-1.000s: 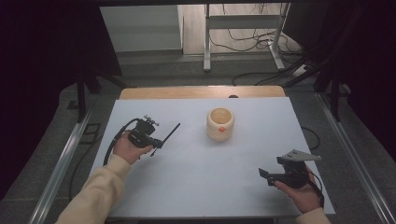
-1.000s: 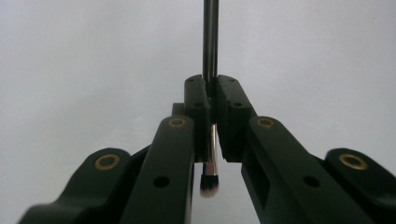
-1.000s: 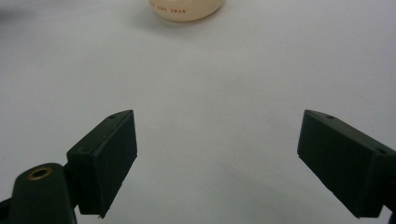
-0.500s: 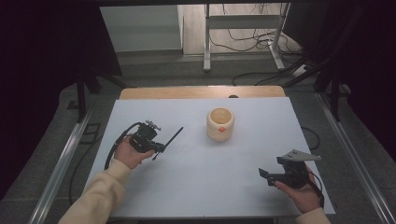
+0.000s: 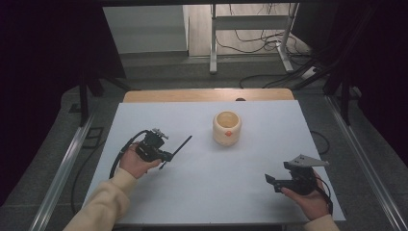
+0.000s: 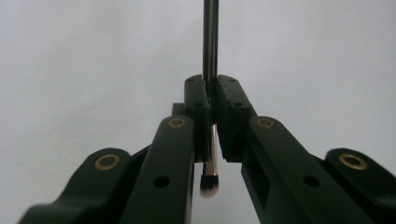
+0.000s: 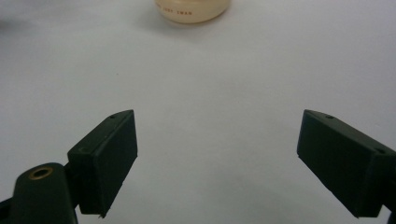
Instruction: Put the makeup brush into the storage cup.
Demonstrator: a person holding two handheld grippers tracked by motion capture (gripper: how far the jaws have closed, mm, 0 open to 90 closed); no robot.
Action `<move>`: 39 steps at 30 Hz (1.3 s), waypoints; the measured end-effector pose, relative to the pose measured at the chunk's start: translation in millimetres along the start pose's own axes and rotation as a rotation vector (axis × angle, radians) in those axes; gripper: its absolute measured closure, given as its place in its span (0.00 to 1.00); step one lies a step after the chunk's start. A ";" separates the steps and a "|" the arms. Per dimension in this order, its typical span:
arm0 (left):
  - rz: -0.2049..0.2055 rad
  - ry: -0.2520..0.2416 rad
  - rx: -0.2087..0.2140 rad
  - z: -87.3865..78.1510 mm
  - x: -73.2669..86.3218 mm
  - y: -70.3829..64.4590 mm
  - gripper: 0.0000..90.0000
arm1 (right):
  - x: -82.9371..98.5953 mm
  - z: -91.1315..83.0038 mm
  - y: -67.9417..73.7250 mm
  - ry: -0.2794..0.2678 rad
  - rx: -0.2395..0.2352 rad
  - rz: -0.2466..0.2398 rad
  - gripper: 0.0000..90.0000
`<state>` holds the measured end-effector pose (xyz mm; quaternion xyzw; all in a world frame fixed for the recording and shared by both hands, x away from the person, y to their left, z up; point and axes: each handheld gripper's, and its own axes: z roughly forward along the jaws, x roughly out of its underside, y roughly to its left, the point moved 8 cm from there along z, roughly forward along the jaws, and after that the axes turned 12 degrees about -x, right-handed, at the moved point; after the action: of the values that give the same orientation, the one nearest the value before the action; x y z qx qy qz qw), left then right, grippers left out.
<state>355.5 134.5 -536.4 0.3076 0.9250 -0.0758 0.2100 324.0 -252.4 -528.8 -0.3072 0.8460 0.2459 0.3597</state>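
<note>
So what's on the worktop [image 5: 207, 192]: one cup [image 5: 227, 127], one brush [image 5: 180, 144], two grippers, and that's about it. The cup is a small cream-coloured one with an orange mark on its side, standing upright a bit past the middle of the white surface, toward the far edge. The brush is a thin dark makeup-type thing, and the left gripper [image 5: 166, 156] has it pinched between its jaws. In the left gripper view the jaws are closed tight on the handle, the dark stick [image 6: 210, 39] running on past the tips and the bristle end [image 6: 208, 185] poking back toward the camera. From the high view the handle slants up and away toward the cup but sits well apart from it. The left hand [image 5: 134, 163] wraps the gripper body from below, forearm coming in at an angle in a cream sleeve. The right gripper [image 5: 270, 182] is down near the front right corner, held low in the right hand [image 5: 308, 199], jaws spread wide with nothing in them, pointing across the bare surface toward the cup.
</note>
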 end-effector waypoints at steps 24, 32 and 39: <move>0.045 -0.018 0.043 1.1 1.0 -23.7 0.93 | -0.2 0.9 1.9 0.007 0.001 -0.015 0.14; 0.071 -0.015 0.055 4.7 -0.5 -34.4 0.93 | 0.0 -0.2 1.6 0.005 0.004 -0.017 0.14; 0.101 -0.016 0.066 6.4 -0.8 -45.8 0.93 | 0.0 -1.2 0.4 0.000 0.007 -0.012 0.14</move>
<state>330.7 95.8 -541.3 0.3601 0.9035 -0.0979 0.2106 323.2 -252.8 -528.0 -0.3109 0.8452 0.2406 0.3621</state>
